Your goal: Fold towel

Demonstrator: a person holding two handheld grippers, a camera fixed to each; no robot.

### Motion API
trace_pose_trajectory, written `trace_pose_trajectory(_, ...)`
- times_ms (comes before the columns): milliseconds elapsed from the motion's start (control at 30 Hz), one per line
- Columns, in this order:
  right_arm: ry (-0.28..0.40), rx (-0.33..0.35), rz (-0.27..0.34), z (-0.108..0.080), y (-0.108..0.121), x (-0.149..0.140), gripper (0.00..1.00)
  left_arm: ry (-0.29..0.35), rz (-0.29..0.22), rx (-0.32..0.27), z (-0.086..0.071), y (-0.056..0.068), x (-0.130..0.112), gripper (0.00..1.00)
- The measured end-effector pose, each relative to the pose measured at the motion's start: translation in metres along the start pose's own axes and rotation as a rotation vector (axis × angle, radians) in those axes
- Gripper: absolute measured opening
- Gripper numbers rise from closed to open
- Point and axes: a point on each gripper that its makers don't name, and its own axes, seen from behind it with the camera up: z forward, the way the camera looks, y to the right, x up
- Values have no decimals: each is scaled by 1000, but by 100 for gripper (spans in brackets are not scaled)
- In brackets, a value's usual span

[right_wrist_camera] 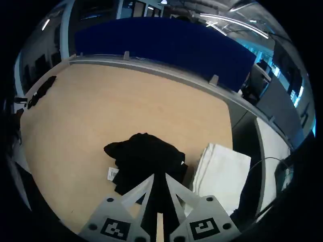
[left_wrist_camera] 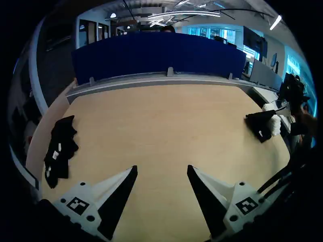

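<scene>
In the right gripper view, a crumpled black towel (right_wrist_camera: 147, 157) lies near the table's right end, with a small white tag (right_wrist_camera: 113, 174) at its left edge. My right gripper (right_wrist_camera: 160, 177) sits low over its near edge, jaws drawn nearly together with black cloth between them. In the left gripper view the same black towel (left_wrist_camera: 259, 123) lies far right. My left gripper (left_wrist_camera: 161, 173) hovers open over bare wood, holding nothing. A second black towel (left_wrist_camera: 60, 150) lies crumpled at the table's left edge, also seen as the far dark heap (right_wrist_camera: 40, 90).
A stack of folded white towels (right_wrist_camera: 223, 171) sits right of the black towel, by the table's right edge (left_wrist_camera: 275, 123). The light wooden table (left_wrist_camera: 161, 121) is backed by a blue divider panel (left_wrist_camera: 161, 54). A cable (right_wrist_camera: 262, 161) runs near the white stack.
</scene>
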Motion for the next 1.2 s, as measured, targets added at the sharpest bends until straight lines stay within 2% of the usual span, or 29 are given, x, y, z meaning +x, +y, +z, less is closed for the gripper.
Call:
trace_pose_trajectory(267, -90, -47, 31, 4, 13, -43, 4, -7, 7, -2, 1, 0, -2, 91)
trace_pose_trajectory(700, -210, -87, 129, 32, 12, -101, 4, -19, 20, 9, 1, -5, -3, 91)
trace_pose_trajectory(967, -256, -121, 179, 50, 12, -121, 4, -28, 30, 14, 2, -5, -5, 91)
trace_pose_trajectory(1200, -265, -144, 209, 60, 12, -125, 4, -32, 35, 17, 3, -5, -5, 91)
